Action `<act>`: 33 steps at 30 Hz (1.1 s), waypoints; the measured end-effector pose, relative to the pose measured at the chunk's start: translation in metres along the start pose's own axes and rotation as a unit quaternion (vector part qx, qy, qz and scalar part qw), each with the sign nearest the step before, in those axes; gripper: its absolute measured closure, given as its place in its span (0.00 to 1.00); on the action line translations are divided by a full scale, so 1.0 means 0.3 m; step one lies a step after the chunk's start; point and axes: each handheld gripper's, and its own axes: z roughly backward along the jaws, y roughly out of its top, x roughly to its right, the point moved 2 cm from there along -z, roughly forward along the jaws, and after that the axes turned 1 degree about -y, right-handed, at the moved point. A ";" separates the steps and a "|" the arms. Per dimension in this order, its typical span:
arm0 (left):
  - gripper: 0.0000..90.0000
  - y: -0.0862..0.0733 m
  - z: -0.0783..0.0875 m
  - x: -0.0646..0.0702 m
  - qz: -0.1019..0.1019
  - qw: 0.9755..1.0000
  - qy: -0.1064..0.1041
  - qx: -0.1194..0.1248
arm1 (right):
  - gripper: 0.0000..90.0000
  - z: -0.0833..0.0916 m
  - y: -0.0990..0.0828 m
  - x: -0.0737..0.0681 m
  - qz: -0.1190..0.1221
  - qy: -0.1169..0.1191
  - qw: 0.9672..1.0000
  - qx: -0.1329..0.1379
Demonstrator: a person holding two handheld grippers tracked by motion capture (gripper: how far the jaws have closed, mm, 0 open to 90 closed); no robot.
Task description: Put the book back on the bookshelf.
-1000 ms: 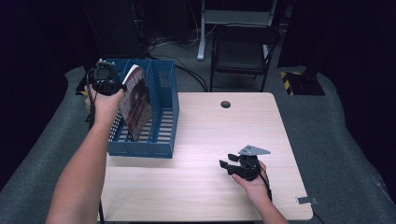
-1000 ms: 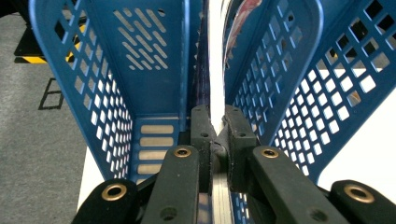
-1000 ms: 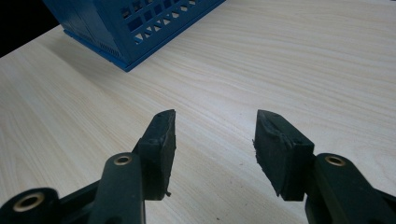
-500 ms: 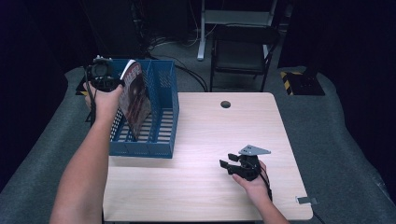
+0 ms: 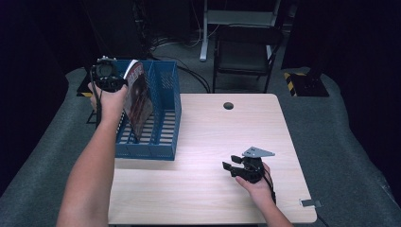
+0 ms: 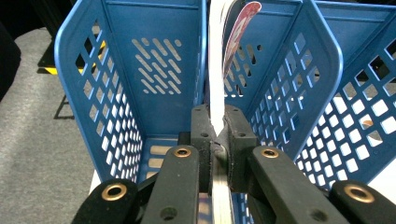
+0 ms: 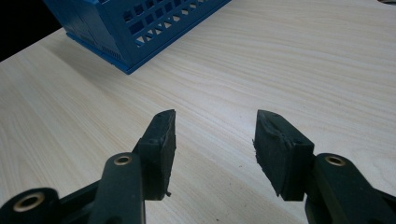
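magazine (image 5: 138, 97) | left gripper (image 6: 217, 135) grasping it above blue rack (image 5: 166, 113) | right gripper (image 7: 212, 140) released, resting

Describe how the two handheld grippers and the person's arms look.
Both the left gripper and the right gripper are black, with two flat jaw arms, brass-coloured rivets and thick dark pads. A black cable trails from each. The right carries a grey three-cornered plate. Forearms are bare, without sleeves.
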 end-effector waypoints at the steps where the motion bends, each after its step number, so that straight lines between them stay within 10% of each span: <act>1: 0.94 -0.002 -0.002 0.001 0.000 1.000 0.000 -0.002 | 0.54 0.000 0.000 0.000 0.000 0.000 1.000 0.000; 14: 0.92 -0.028 -0.023 -0.007 0.006 1.000 -0.006 0.012 | 0.54 0.003 0.001 -0.003 -0.002 0.002 1.000 -0.002; 33: 0.62 -0.039 -0.024 -0.004 0.000 1.000 -0.016 0.000 | 0.54 0.005 0.002 0.000 -0.003 -0.001 1.000 0.002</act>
